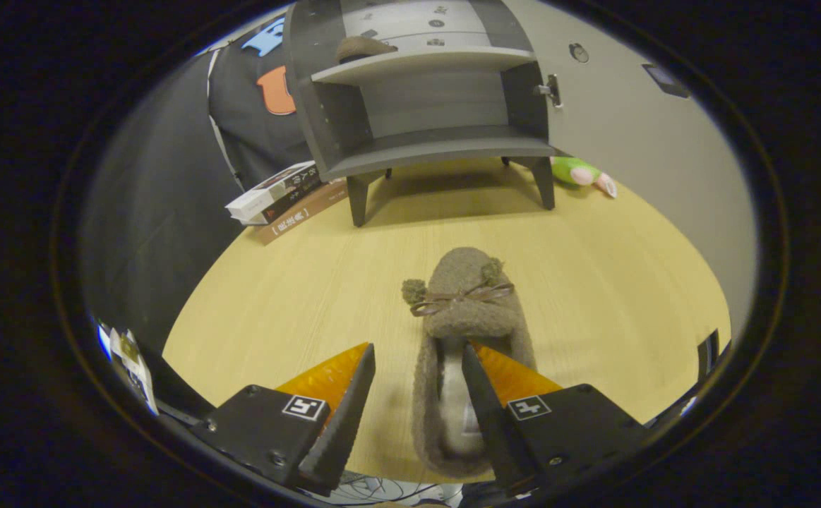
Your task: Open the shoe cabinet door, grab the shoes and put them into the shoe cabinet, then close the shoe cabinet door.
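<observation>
Fuzzy slipper on table, heel between wide-spread gripper fingers, toe beyond them toward open cabinet.

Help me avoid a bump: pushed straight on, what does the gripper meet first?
Probably the slipper: the open gripper already straddles its side wall, one finger inside. Beyond lies bare table, then the cabinet.

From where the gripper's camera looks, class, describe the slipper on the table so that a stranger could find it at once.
Start at the dark shoe cabinet standing open on the wooden table. Come toward the open gripper: the slipper lies on the bare wood, its heel end reaching between the fingers, one fingertip over its opening. It is the grey-brown fuzzy one with a ribbon bow and two pompoms, unlike the books and the green toy.
</observation>
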The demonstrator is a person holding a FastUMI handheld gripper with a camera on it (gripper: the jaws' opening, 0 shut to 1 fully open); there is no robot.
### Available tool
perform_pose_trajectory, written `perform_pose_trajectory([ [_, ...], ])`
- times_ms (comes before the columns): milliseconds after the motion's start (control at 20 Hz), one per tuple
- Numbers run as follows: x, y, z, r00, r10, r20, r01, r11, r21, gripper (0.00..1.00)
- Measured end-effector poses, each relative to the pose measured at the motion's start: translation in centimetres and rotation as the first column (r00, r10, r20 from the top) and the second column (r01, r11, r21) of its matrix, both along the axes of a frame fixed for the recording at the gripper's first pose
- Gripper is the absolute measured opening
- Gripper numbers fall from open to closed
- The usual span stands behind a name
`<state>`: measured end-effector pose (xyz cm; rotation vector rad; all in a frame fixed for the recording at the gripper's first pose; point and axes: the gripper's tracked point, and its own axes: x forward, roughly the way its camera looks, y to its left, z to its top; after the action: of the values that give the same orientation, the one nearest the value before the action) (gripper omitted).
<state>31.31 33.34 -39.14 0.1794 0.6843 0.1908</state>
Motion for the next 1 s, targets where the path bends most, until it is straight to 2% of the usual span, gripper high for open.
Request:
perform_pose_trajectory([
  [250,3.2,0.9,-1.2,1.000,0.007,-0.002,-0.007,1.000,-0.019,0.79],
  [350,3.7,0.5,-1.9,0.999,0.010,-0.031,-0.011,1.000,-0.023,0.71],
  [400,3.8,-0.1,-2.2,0.999,-0.001,-0.047,0.000,1.000,-0.031,0.56],
  [450,4.1,-0.7,-2.3,0.999,-0.018,-0.049,0.016,0.999,-0.040,0.48],
  [500,4.1,-0.7,-2.4,0.998,-0.012,-0.055,0.011,1.000,-0.028,0.28],
  [600,4.1,-0.4,-2.3,0.998,0.023,-0.058,-0.025,0.999,-0.033,0.14],
  [700,3.9,-0.4,-2.0,0.997,0.036,-0.065,-0.039,0.998,-0.040,0.07],
  [1000,2.9,-0.9,2.9,0.998,0.056,0.020,-0.054,0.997,-0.051,0.06],
])
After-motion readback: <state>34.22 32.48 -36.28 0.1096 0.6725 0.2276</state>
